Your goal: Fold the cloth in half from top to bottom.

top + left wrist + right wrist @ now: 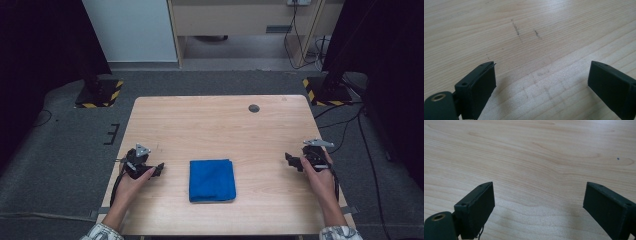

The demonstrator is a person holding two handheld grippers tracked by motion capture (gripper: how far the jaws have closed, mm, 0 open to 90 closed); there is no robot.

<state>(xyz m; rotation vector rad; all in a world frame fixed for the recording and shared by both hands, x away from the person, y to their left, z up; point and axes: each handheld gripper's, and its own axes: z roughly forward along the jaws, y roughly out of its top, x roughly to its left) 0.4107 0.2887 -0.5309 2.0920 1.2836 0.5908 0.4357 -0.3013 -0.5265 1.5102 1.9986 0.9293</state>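
Blue folded cloth square (212, 179) lies flat on the light wooden counter (220, 120), near my edge, roughly midway between the two tools and touching neither.

Left tool (161, 168): jaws spread, nothing between them; its own view looks past the pads onto bare, scuffed wood. Right tool (290, 159): jaws likewise spread and empty, held further from the cloth than the left, tips pointing in toward it.

Risks as I judge them:
- Cloth is several layers thick. A shallow pinch at the edge may catch the top layer alone, so the fold peels open instead of the whole piece lifting.
- Coming in too low, a pad could push the cloth along the counter and bunch it rather than grip it.
- Both tools start well apart from it; uneven arrival may drag one corner and skew the square.
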